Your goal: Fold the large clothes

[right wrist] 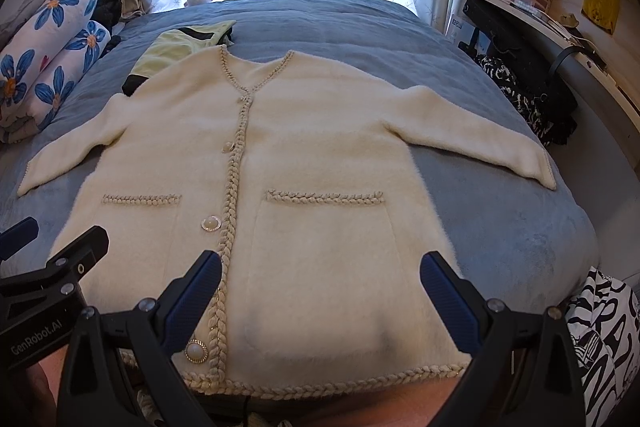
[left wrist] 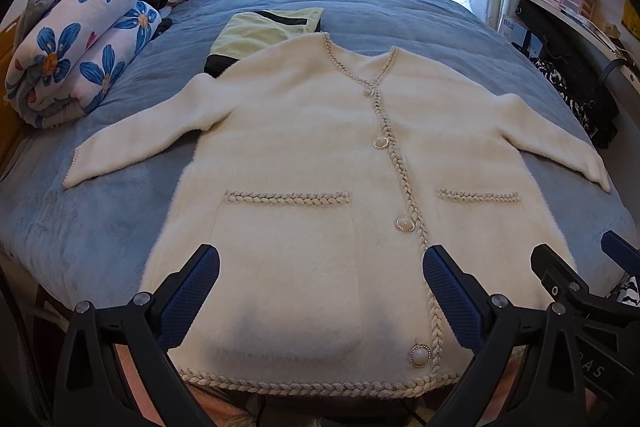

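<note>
Presently a cream cardigan [left wrist: 304, 155] is seen spread flat, front up and buttoned, on the blue bed [left wrist: 100, 227], hem toward the cameras, both sleeves angled outward, collar partly overlapping a folded green garment [left wrist: 260, 31]. The left gripper [left wrist: 320, 291] hovers over the hem's left half and the right gripper [right wrist: 320, 291] over the right half; both sets of fingers are spread wide and grasp nothing. The fabric looks plush and thick, so it is judged soft, limp and fairly bulky: folds will be rounded rather than crisp, and a raised edge is likely to sag. Its nap should grip the fleecy bedcover, so dragging is expected to bunch it; lifting is preferred. The pearl buttons [left wrist: 405, 224] and braided trim [left wrist: 320, 385] are judged hard spots best kept out of the pinch. Hold is best taken at a sleeve cuff [left wrist: 76, 171] and the shoulder on the same side, or at the hem corners. A floral quilt [left wrist: 80, 47] lies well apart.
</note>
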`<move>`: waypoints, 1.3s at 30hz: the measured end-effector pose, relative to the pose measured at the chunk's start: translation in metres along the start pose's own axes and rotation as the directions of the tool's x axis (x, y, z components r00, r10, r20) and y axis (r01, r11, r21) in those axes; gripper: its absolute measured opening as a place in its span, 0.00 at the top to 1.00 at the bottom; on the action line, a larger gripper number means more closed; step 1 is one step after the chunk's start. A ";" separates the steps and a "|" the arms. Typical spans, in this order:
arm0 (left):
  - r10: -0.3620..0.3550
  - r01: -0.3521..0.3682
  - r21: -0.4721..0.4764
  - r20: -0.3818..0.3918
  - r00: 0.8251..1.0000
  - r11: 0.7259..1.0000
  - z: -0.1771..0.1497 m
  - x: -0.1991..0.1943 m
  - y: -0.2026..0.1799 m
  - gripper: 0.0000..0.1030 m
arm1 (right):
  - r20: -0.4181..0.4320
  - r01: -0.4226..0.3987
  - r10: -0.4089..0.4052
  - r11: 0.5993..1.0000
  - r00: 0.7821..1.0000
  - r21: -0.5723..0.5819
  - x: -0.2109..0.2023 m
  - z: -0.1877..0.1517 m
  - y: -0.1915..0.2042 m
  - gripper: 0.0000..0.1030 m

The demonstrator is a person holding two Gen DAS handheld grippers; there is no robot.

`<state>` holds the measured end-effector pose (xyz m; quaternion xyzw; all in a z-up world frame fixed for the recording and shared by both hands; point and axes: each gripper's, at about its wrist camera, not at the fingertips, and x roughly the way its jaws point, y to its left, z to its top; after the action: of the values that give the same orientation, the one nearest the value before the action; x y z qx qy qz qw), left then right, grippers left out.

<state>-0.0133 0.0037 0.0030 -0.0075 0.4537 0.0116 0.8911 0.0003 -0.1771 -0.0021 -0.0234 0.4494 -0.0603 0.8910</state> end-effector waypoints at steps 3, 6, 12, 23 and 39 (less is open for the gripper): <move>-0.004 0.004 0.000 -0.006 1.000 1.000 0.000 0.001 0.000 0.02 | -0.001 0.001 -0.001 1.000 1.000 0.001 0.000 -0.001 0.000 0.03; -0.002 0.002 0.002 -0.012 1.000 1.000 -0.003 0.001 0.001 0.02 | -0.003 0.000 0.000 1.000 1.000 0.003 -0.001 -0.003 0.000 0.03; 0.000 0.000 0.003 -0.011 1.000 1.000 -0.004 0.001 0.001 0.02 | -0.004 -0.002 0.002 1.000 1.000 0.004 0.001 -0.004 -0.001 0.03; 0.002 -0.002 0.005 -0.012 1.000 1.000 -0.006 0.000 0.000 0.02 | -0.008 -0.005 0.005 1.000 1.000 0.008 0.002 -0.006 0.000 0.03; 0.005 -0.004 0.011 -0.023 1.000 1.000 -0.008 -0.001 0.001 0.02 | -0.022 -0.015 0.015 1.000 1.000 0.016 0.007 -0.007 -0.002 0.03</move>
<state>-0.0197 0.0049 -0.0010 -0.0016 0.4641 0.0110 0.8857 -0.0015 -0.1799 -0.0118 -0.0121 0.4590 -0.0577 0.8865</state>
